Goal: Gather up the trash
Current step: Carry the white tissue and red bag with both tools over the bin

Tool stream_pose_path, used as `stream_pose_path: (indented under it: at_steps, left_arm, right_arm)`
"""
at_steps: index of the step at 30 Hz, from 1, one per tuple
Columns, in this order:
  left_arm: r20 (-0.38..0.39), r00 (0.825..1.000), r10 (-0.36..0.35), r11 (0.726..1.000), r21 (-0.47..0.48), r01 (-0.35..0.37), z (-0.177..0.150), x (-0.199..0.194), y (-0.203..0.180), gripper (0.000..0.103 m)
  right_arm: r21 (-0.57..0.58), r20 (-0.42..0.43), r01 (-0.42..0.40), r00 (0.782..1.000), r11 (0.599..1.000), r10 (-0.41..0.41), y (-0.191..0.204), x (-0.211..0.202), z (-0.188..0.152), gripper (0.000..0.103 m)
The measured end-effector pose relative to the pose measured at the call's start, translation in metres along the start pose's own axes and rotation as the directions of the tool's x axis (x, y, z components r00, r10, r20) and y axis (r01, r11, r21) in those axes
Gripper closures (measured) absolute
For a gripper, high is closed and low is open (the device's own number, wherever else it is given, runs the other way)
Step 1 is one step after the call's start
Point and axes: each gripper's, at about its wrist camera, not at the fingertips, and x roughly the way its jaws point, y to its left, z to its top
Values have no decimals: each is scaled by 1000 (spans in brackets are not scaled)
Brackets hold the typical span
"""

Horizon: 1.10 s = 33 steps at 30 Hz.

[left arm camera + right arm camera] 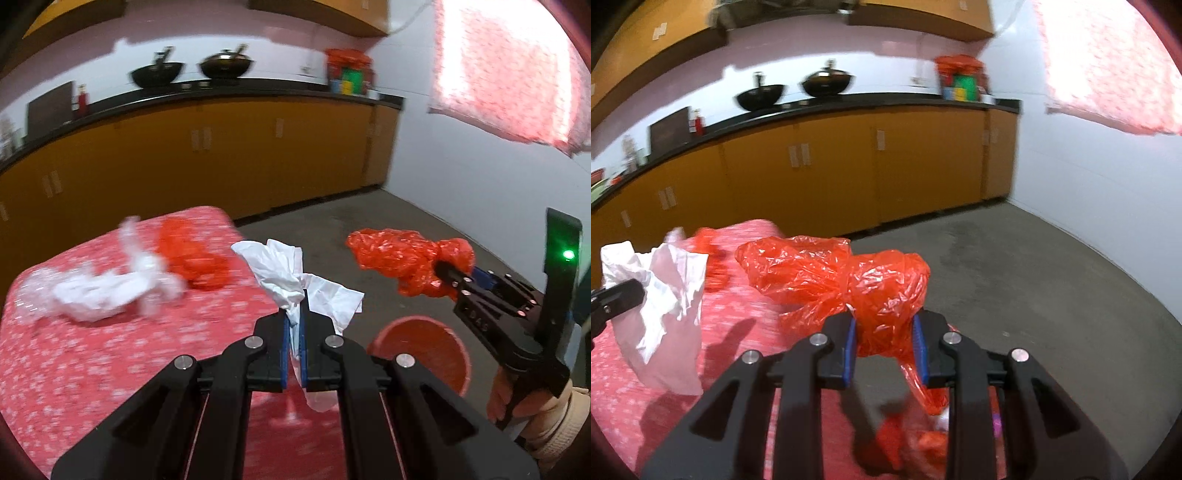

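Left claw (294, 314): jaws nearly shut, pinching a white tissue (284, 273) that fans out ahead of the tips, its tail hanging below.

- White tissue: light, limp, tears easily; best held at the bunched waist, as now.
- Loose white wrapper (103, 288) and orange bag scrap (192, 258): on the table, ahead and left of the left claw, touching each other. Blurred; likely weightless and crinkly.
- Red bin (421, 350): on the floor, below and right of the left claw, between the two claws.

Right claw (884, 332): jaws partly closed on a crumpled orange plastic bag (842, 273), bulging ahead of the tips.

- Orange plastic bag: light, slick, springy; grip the knotted middle.

Surface: table (110, 369) under a red patterned cloth, soft. Room: kitchen, yellow cabinets (831, 177), grey floor (1034, 288).
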Motion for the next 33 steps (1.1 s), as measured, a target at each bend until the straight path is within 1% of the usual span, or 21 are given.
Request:
stream_pose_path:
  at_steps: [4,6,9,14,18,23,28,30,33]
  left_arm:
    - [-20,997,-72,997,36,73,1,20,-39,99]
    - [-31,994,-108,992,55,110,0,32,-61,99]
    - [-57,987,-152,984,81,156,-4,48,-89,99]
    - [-121,972,-204,970,112,217,-18,79,-132,99]
    - [-172,958,-228,960,124,251,-30,101,-159,99]
    - [-228,946,-232,954,137,267,-41,126,-183,99]
    - [-274,934,-229,951,142,275,-46,150,-198,99]
    - [-283,933,-223,951,148,273,-51,155,-201,99]
    - [-299,929,-219,950,150,272,-53,164,-205,99]
  right_arm:
    - [54,-31,90,996,994,-89,-46,5,-13,77]
    - [80,-50,139,990,987,-135,-71,9,-21,77]
    - [118,-80,210,976,971,-201,-105,14,-37,77]
    - [160,-137,292,953,943,-272,-146,25,-63,77]
    - [189,-189,325,938,927,-291,-173,33,-83,77]
    - [228,-238,338,929,913,-284,-195,46,-96,77]
    - [234,-279,342,921,910,-274,-199,64,-99,77]
    - [229,-290,341,918,912,-270,-199,69,-105,77]
    - [226,-296,343,916,912,-271,-197,81,-102,77]
